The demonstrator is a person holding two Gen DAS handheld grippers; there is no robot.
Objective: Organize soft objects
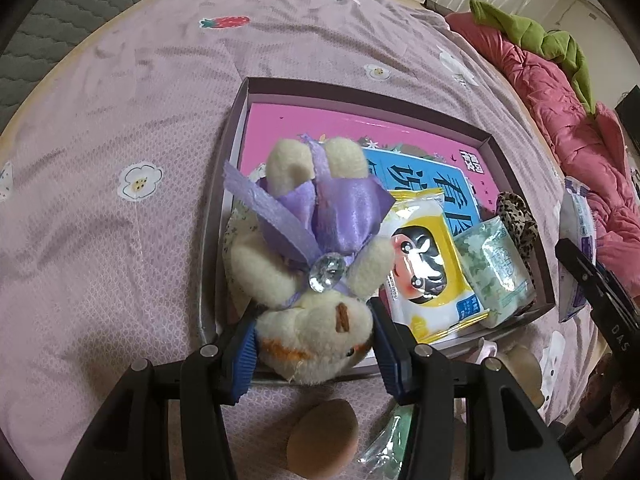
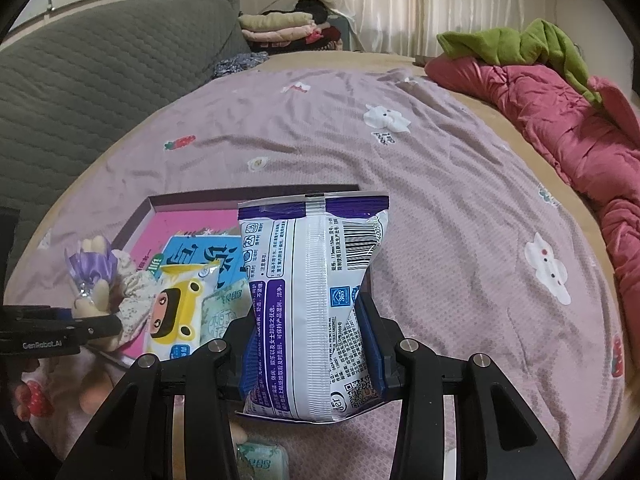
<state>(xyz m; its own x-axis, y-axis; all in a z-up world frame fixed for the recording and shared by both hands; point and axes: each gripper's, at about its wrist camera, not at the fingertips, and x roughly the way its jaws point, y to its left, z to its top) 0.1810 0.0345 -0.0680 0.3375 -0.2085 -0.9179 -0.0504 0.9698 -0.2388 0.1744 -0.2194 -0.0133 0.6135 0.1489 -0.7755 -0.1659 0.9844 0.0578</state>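
Observation:
My left gripper (image 1: 314, 344) is shut on the head of a cream plush bunny (image 1: 316, 240) with a purple ribbon, held over the near left corner of a shallow box (image 1: 360, 98). The box holds a pink book (image 1: 320, 128), a yellow wipes pack (image 1: 430, 256), a green tissue pack (image 1: 496, 268) and a leopard scrunchie (image 1: 516, 212). My right gripper (image 2: 310, 344) is shut on a white and purple wipes packet (image 2: 316, 292), held upright above the bed, right of the box (image 2: 256, 192). The bunny (image 2: 92, 276) and the left gripper (image 2: 96, 324) show at the left in the right wrist view.
The bed has a lilac patterned sheet (image 1: 120, 120). A red quilt (image 2: 560, 128) with a green cloth (image 2: 516, 44) lies along the right. A grey headboard (image 2: 80, 80) is at the left. A tan round object (image 1: 324, 436) and another green pack (image 2: 260, 460) lie near the front.

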